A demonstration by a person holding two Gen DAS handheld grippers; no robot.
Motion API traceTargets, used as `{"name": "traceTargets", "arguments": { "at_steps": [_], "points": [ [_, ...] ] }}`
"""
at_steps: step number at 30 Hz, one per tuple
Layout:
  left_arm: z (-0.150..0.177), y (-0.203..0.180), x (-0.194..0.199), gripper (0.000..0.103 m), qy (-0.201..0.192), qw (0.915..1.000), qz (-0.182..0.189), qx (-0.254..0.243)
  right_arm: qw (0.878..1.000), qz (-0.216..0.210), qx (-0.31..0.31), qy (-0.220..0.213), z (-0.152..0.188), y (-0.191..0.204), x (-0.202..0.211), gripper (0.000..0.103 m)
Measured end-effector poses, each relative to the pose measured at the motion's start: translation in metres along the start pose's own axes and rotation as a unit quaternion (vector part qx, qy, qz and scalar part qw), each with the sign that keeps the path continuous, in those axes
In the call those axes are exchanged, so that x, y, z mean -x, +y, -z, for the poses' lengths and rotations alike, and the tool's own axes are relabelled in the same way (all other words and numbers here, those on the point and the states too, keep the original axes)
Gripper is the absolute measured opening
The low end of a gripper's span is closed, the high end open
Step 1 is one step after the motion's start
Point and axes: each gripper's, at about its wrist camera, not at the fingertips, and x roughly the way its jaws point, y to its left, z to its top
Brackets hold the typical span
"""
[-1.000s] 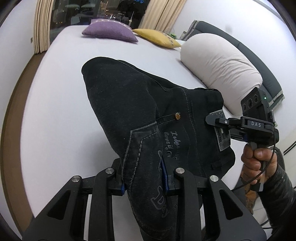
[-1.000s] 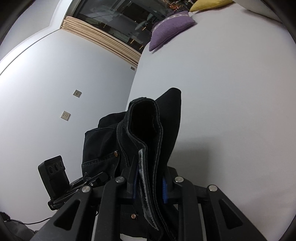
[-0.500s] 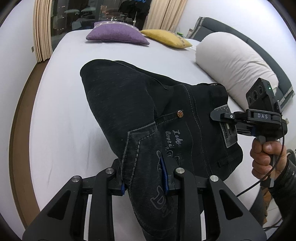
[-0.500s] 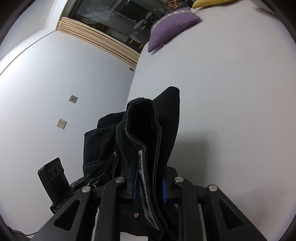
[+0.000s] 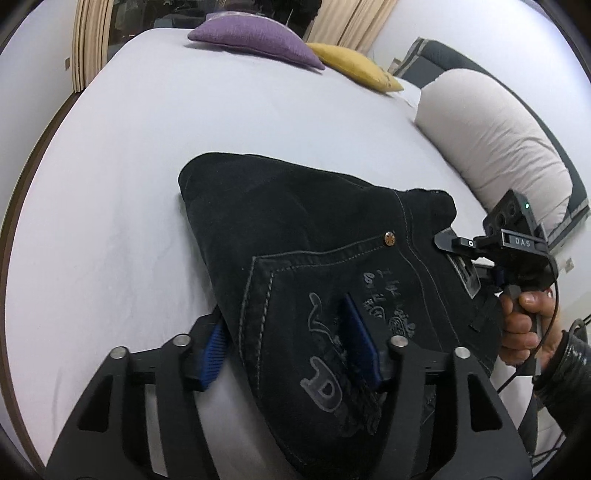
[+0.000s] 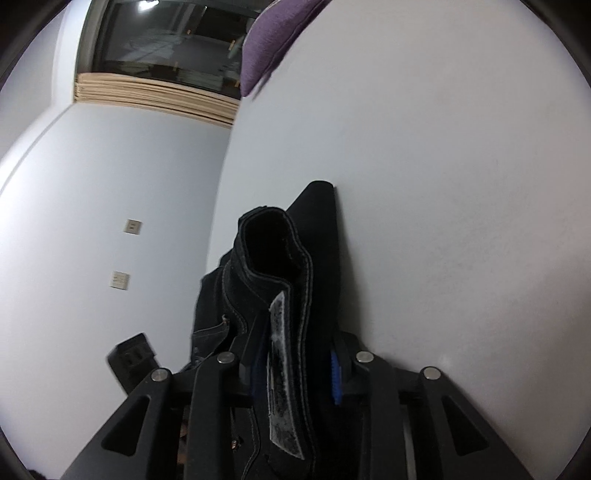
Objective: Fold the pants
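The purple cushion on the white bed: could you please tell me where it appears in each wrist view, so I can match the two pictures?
Left wrist view: the purple fabric cushion lies at the top centre, on the far side of the white bed, beside a yellow cushion.
Right wrist view: the same cushion sits at the top centre, cut by the frame's edge.
Shared landmark: the black denim pants, lying between both grippers' fingers.
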Motion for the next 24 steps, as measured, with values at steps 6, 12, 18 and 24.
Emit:
{"name": "traceTargets", "arguments": {
  "at_steps": [6, 12, 18, 24],
  "points": [
    [0.009, 0.007, 0.037, 0.063, -0.035, 0.9985, -0.041, 0.002, 0.998, 0.018, -0.015, -0.061, 0.009, 0.001, 0.035, 0.049],
    [0.032, -0.024, 0.124, 0.093, -0.158, 0.9782, -0.129, -0.038, 0.979, 0.145, 0.033, -0.143, 0.051, 0.040, 0.090, 0.070],
    [0.058, -0.114, 0.216, 0.103, -0.300, 0.9202, -0.229, -0.105, 0.936, 0.234, 0.123, -0.232, 0.103, 0.112, 0.128, 0.083],
    [0.099, -0.173, 0.281, 0.103, -0.360, 0.8863, -0.269, -0.112, 0.854, 0.275, 0.277, -0.345, 0.164, 0.209, 0.172, 0.103]
  ]
}}
